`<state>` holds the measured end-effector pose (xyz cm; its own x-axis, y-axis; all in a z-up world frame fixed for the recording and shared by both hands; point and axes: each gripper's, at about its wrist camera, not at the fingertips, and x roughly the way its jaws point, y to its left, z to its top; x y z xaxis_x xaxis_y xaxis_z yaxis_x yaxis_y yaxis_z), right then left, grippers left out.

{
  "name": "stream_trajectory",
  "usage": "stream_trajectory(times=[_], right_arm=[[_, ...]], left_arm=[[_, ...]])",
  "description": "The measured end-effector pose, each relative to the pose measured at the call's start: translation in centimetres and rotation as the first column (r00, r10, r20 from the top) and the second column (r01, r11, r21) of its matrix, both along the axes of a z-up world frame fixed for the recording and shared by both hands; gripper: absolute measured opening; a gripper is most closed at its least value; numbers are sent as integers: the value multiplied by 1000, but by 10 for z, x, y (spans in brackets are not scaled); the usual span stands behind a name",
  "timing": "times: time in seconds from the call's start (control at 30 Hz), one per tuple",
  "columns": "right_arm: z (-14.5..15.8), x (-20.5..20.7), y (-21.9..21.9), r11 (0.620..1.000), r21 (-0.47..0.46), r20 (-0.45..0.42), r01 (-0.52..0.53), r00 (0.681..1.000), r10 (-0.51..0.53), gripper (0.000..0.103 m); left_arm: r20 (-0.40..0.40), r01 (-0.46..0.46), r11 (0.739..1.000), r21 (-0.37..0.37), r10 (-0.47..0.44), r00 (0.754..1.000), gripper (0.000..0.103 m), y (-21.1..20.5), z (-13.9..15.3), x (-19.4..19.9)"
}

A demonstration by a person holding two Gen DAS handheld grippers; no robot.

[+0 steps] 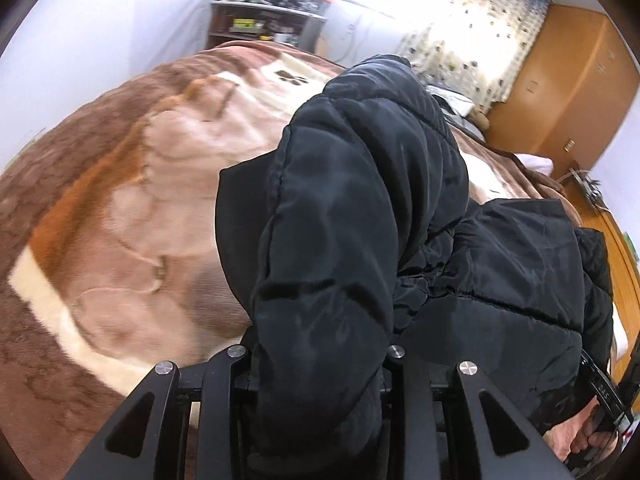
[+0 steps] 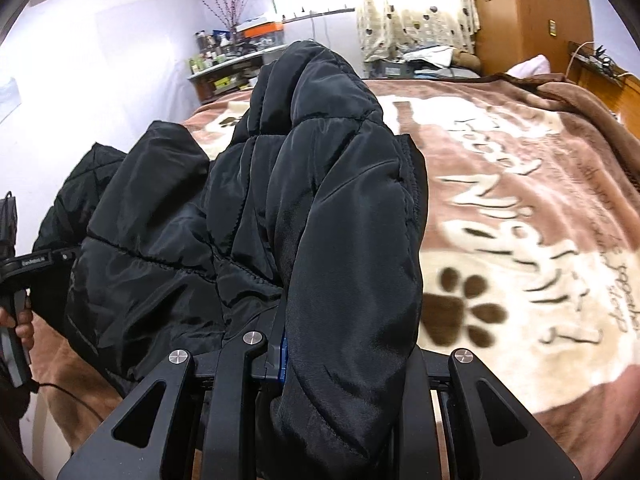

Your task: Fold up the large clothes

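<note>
Right up close to each camera was a fat roll of the big black puffy quilted jacket (image 1: pixel 360 208), squeezed between two black metal fingers. The left gripper (image 1: pixel 320 364) had its fingers pressed in on a thick bunch of the shiny cloth, so it was closed on the jacket. The right gripper (image 2: pixel 340 344) was doing the same on its side, its fingers tight against another bunch, with a bit of blue pad showing beside the cloth.

The jacket was held up in the air between the two grippers. It hung over the soft brown and cream fleece blanket (image 2: pixel 520 240) with paw prints and writing, which covered the bed. Part of the jacket drooped down toward the blanket, but I could not tell if it touched.

The job looked like it had only just begun. The jacket was lumpy and bunched, with no neat fold to be seen. No sleeve was tucked in. It would need to be laid flat on the blanket, smoothed out, and then folded over, likely sleeves first and then the body.

Far behind stood a cluttered dark wooden shelf (image 1: pixel 264 20) against the wall.
</note>
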<state>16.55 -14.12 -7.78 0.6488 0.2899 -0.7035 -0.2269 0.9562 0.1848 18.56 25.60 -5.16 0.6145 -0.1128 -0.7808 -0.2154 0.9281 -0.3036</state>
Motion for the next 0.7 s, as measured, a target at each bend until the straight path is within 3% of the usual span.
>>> stream_trajectory(times=[0.33,0.5,0.57,0.7], right_arm=[[-43,2,33,1000,-14,-69,19,997,-20,23],[-58,4,29,999,-45,-98,30,995,-34,26],[-63,5,28,998,-38,-115,41,992,-45,28],[-69,4,26,997,-53,-129,54,990,-60,34]], left_arm=[[-75,-68,998,-12,66,995,34,49,-48,0],[-103,-57,998,15,58,993,42,53,-65,1],[-118,-55,998,24,57,991,50,55,-72,3],[-134,-73,997,-9,71,988,59,63,-80,4]])
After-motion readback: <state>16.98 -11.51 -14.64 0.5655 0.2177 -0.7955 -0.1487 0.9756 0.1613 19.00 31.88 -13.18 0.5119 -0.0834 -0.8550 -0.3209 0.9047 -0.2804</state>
